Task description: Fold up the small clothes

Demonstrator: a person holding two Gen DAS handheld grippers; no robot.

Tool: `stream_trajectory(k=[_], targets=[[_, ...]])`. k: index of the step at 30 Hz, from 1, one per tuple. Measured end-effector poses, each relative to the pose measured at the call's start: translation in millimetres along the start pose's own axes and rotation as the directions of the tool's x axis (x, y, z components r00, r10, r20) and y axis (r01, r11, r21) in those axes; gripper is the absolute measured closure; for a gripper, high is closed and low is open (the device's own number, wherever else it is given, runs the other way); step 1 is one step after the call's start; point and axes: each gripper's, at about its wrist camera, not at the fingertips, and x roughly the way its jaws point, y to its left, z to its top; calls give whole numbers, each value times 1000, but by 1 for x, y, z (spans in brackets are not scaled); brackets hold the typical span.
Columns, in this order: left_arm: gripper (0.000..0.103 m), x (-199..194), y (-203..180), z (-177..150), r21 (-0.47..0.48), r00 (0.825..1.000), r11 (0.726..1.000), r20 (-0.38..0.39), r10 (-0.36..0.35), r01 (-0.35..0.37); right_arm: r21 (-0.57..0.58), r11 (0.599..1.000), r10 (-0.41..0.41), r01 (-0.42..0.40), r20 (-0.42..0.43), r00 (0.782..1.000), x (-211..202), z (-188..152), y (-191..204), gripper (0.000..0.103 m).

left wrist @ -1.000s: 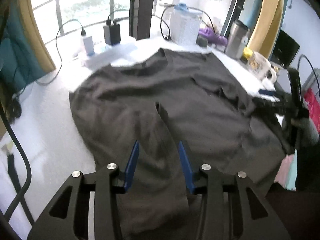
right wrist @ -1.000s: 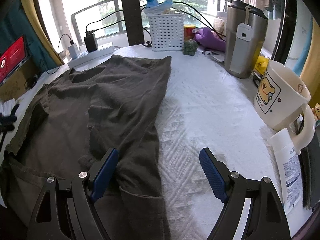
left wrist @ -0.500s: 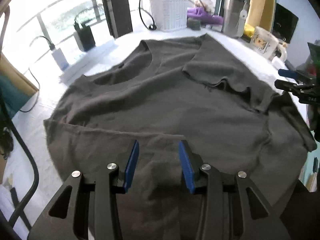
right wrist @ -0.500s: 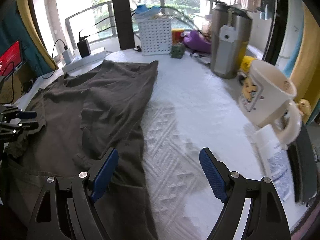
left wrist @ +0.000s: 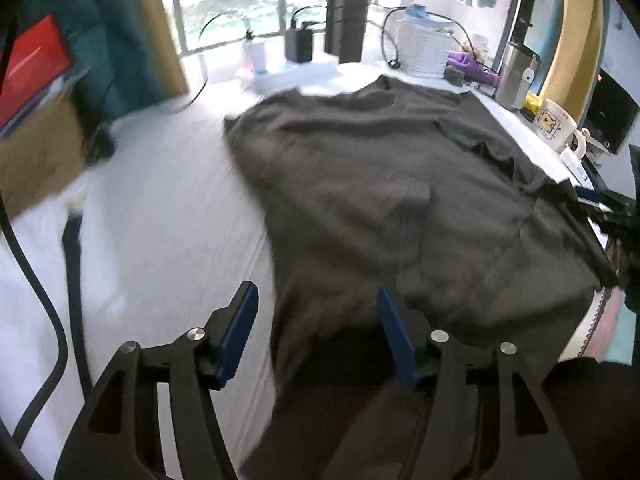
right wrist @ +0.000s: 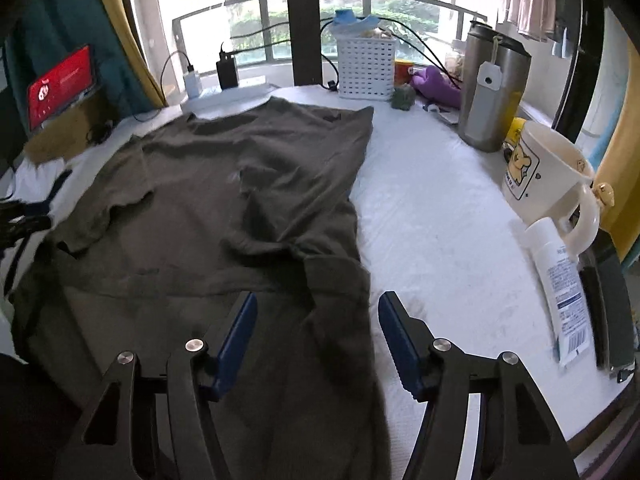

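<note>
The dark grey cotton T-shirt (right wrist: 224, 208) lies flat on the white textured table cover (right wrist: 432, 216), both sleeves apparently folded in. The left gripper (left wrist: 318, 320) and right gripper (right wrist: 318, 328), fingers spread and empty, straddle its two near hem corners. Pinch both layers evenly, then lift together toward the collar.

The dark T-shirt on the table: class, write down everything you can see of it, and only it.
The dark T-shirt is a dark grey-brown garment of soft, matte fabric, lying spread flat but wrinkled on the white textured table cover. Its neckline points toward the window, and its sleeve is folded inward on the left. Its near hem runs between the open fingers of the right gripper; the left gripper is open over the other side.
</note>
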Motion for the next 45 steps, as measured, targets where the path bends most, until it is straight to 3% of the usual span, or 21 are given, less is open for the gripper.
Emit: stream_trajectory(k=[3, 4, 5, 8, 16, 24, 26, 27, 28, 30, 38, 45], targets=[[40, -3, 2, -22, -12, 1000, 1000, -26, 3, -3, -7, 999, -34, 34, 1, 999, 8, 5, -1, 49], [40, -5, 3, -27, -11, 1000, 1000, -27, 5, -5, -21, 999, -42, 42, 2, 999, 9, 7, 0, 62], [40, -8, 3, -31, -11, 1000, 1000, -24, 4, -4, -33, 998, -44, 44, 1, 999, 10, 8, 0, 82], [38, -16, 2, -43, -19, 1000, 1000, -8, -2, 2, -74, 996, -49, 50, 4, 999, 7, 9, 4, 93], [34, -14, 6, -63, -32, 999, 999, -28, 21, -22, -125, 990, -53, 63, 82, 995, -38, 4, 18, 94], [35, -17, 17, -85, -95, 1000, 995, 4, 7, -7, -36, 996, -78, 84, 146, 986, -58, -12, -1, 94], [50, -18, 13, -88, -78, 1000, 997, 24, -1, 2, -9, 997, -80, 82, 114, 990, -48, -16, -8, 94], [69, -20, 11, -88, -72, 999, 997, 29, -22, 24, -1, 997, -73, 74, 94, 993, -43, -19, -10, 94], [81, -22, 9, -88, -71, 999, 997, 33, -38, 40, 4, 998, -66, 66, 85, 994, -41, -21, -11, 94], [90, -29, 4, -86, -49, 998, 998, 54, -25, 28, 5, 998, -64, 64, 84, 994, -40, -25, -11, 93], [96, -65, -5, -74, -17, 988, 1000, 152, -21, 23, -4, 999, -34, 34, 92, 995, -42, -28, -11, 92], [97, -96, -7, -67, -26, 965, 999, 261, -15, 23, -72, 995, -49, 63, 185, 982, -81, -17, 1, 96]])
